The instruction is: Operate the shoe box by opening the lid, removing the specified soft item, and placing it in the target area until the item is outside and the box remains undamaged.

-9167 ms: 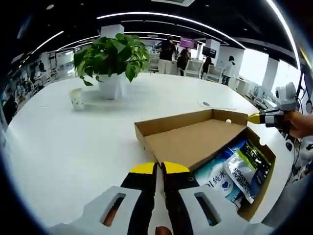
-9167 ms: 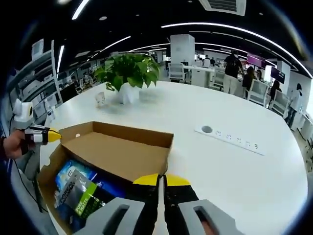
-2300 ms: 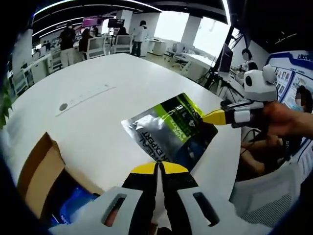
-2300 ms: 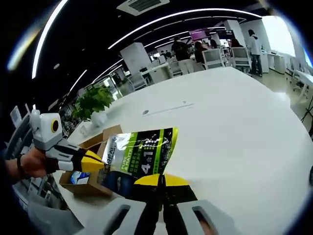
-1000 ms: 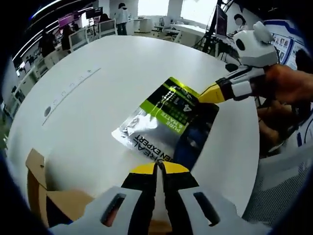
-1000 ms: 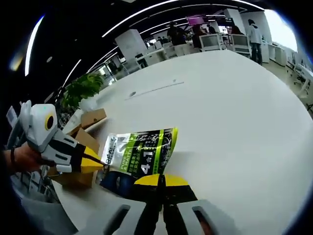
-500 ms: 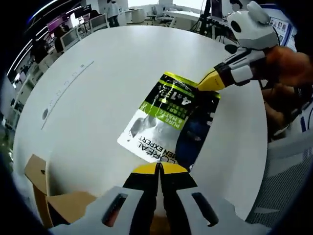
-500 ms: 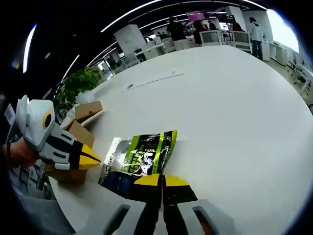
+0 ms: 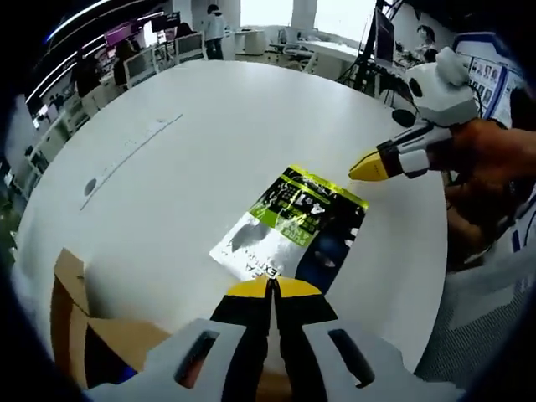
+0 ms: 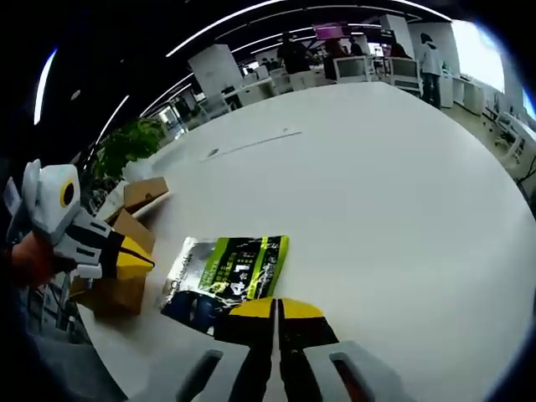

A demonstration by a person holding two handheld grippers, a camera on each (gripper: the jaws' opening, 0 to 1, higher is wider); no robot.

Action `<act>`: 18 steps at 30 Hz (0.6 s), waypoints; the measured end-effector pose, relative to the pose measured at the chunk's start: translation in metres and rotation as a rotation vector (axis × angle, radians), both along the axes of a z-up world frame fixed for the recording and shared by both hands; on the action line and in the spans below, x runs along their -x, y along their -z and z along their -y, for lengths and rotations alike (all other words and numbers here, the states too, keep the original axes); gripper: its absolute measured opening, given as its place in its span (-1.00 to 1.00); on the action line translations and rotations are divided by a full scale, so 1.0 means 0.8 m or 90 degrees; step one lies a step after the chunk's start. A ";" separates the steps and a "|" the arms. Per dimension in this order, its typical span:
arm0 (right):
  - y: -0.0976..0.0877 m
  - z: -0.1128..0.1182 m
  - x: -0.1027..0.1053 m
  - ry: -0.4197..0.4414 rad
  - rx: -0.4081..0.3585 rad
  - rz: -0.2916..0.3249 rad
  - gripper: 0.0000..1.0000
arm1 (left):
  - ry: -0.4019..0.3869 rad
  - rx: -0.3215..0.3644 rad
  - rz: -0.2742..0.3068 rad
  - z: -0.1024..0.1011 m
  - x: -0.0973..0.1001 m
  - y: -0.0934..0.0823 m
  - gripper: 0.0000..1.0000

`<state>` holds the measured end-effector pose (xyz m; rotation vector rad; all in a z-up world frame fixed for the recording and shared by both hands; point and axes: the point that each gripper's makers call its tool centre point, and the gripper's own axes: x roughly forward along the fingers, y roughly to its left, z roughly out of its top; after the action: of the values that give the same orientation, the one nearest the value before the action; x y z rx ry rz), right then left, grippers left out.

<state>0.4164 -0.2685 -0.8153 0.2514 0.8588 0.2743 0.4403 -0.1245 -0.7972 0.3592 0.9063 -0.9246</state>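
Two grippers clear of pouch (image 9: 295,224); pouch flat on table (image 9: 209,134), near edge by person, outside shoe box (image 10: 117,251). Left gripper (image 9: 270,289) jaws together, empty. Right gripper (image 10: 274,308) jaws together, empty. Placement looks done; box intact, lid open.

"4" on green pouch (image 9: 295,224)

White table (image 10: 402,184), potted plant (image 10: 126,144), ceiling light strips (image 10: 243,21)
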 end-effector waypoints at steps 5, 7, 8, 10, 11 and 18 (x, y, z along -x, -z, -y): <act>-0.012 -0.007 0.008 -0.010 -0.004 0.014 -1.00 | -0.027 0.045 0.013 -0.002 0.000 -0.021 -1.00; -0.019 -0.010 0.012 -0.011 -0.004 0.022 -1.00 | -0.043 0.067 0.016 -0.005 0.005 -0.032 -1.00; -0.024 -0.012 0.013 -0.010 -0.005 0.030 -1.00 | -0.050 0.076 0.017 -0.006 0.007 -0.036 -1.00; -0.031 -0.018 0.016 -0.011 -0.011 0.037 -1.00 | -0.058 0.090 0.019 -0.011 0.012 -0.044 -0.99; -0.034 -0.021 0.017 -0.015 -0.012 0.043 -1.00 | -0.064 0.094 0.022 -0.016 0.015 -0.047 -0.97; -0.053 -0.049 0.016 -0.042 -0.014 0.065 -1.00 | -0.092 0.116 0.042 -0.048 0.025 -0.063 -0.93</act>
<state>0.4037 -0.2293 -0.7730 0.2280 0.7639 0.3549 0.4203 -0.0858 -0.7467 0.1649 0.7701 -0.8495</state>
